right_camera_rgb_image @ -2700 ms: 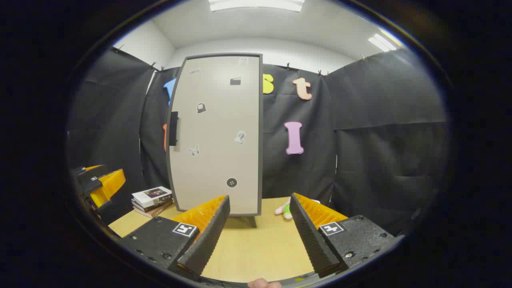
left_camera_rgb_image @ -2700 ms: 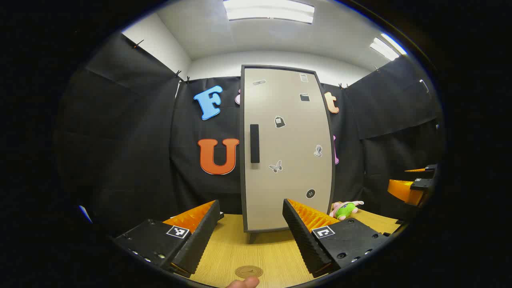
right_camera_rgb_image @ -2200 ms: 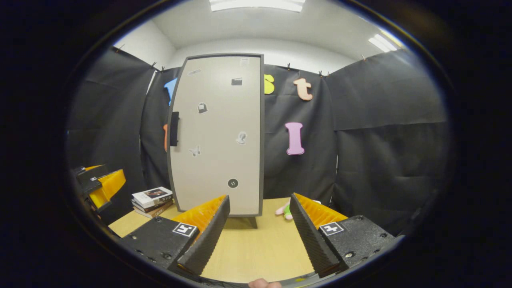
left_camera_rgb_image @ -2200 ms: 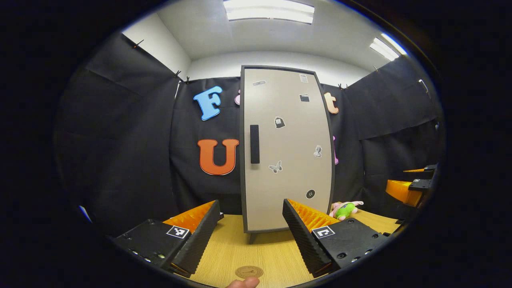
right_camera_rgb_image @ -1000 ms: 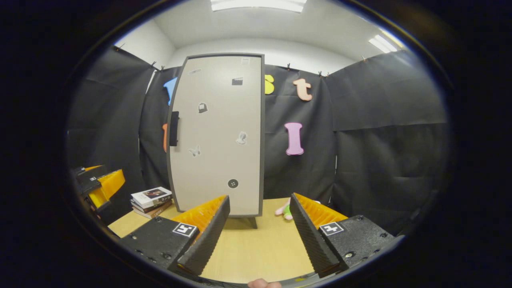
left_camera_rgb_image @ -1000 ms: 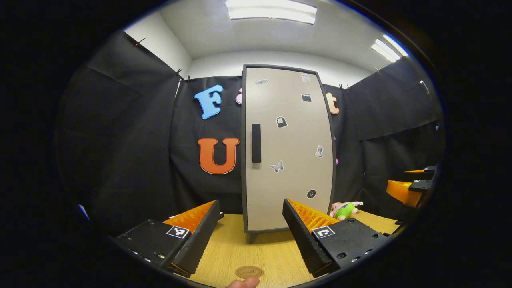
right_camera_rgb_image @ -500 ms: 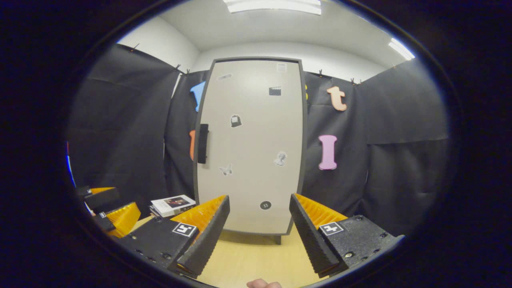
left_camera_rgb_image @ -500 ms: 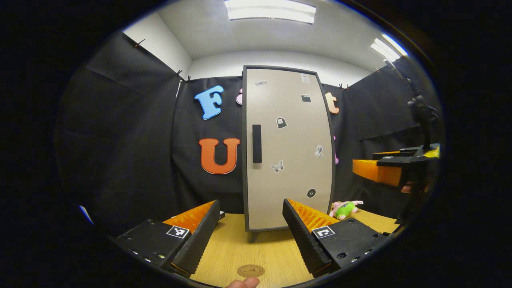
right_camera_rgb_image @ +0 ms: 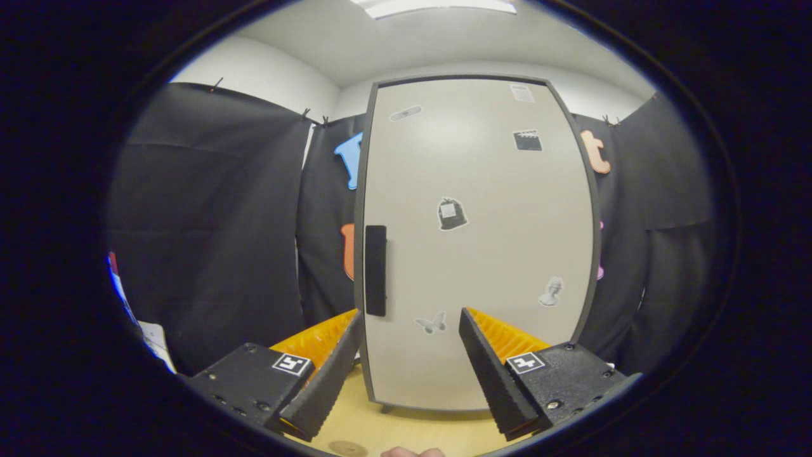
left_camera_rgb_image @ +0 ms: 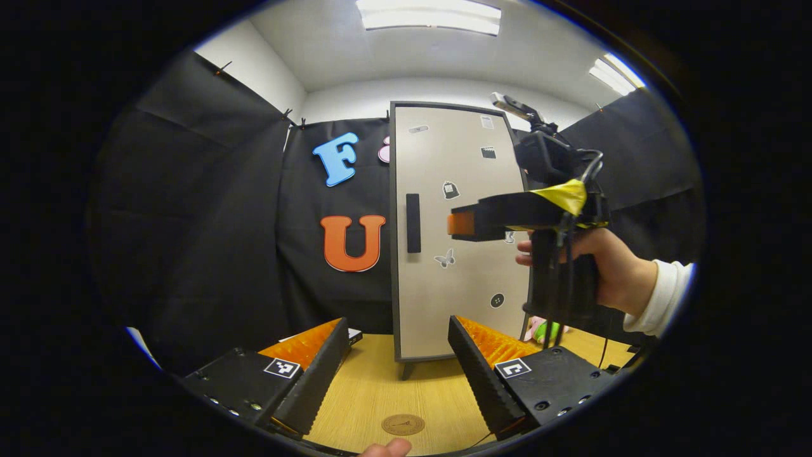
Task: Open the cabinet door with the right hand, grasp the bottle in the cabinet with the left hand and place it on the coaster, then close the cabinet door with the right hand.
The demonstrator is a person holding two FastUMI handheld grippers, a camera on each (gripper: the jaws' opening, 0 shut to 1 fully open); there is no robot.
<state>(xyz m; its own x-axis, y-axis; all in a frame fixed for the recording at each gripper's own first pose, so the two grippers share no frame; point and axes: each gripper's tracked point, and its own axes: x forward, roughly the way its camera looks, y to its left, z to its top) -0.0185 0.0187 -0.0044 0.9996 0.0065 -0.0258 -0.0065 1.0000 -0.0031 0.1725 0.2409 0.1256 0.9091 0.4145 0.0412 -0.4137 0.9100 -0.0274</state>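
Observation:
The tall cabinet (left_camera_rgb_image: 457,254) stands on the wooden table with its beige door (right_camera_rgb_image: 482,254) closed, hiding the inside. Its black handle (left_camera_rgb_image: 413,223) is on the door's left edge. My right gripper (right_camera_rgb_image: 411,346) is open and raised in front of the door, with the handle (right_camera_rgb_image: 375,270) just up and left of its left finger. In the left gripper view, a hand (left_camera_rgb_image: 602,266) holds that right gripper (left_camera_rgb_image: 460,223) at handle height, a little right of the handle. My left gripper (left_camera_rgb_image: 398,355) is open and low over the table. The round brown coaster (left_camera_rgb_image: 403,424) lies just before it.
A green and pink plush toy (left_camera_rgb_image: 544,331) lies on the table right of the cabinet, behind the hand. A book corner (left_camera_rgb_image: 353,334) shows behind my left finger. Black cloth walls close in the table at the back and sides.
My right gripper has risen and moved in close to the cabinet door, up to handle height. The left gripper has stayed almost still and open.

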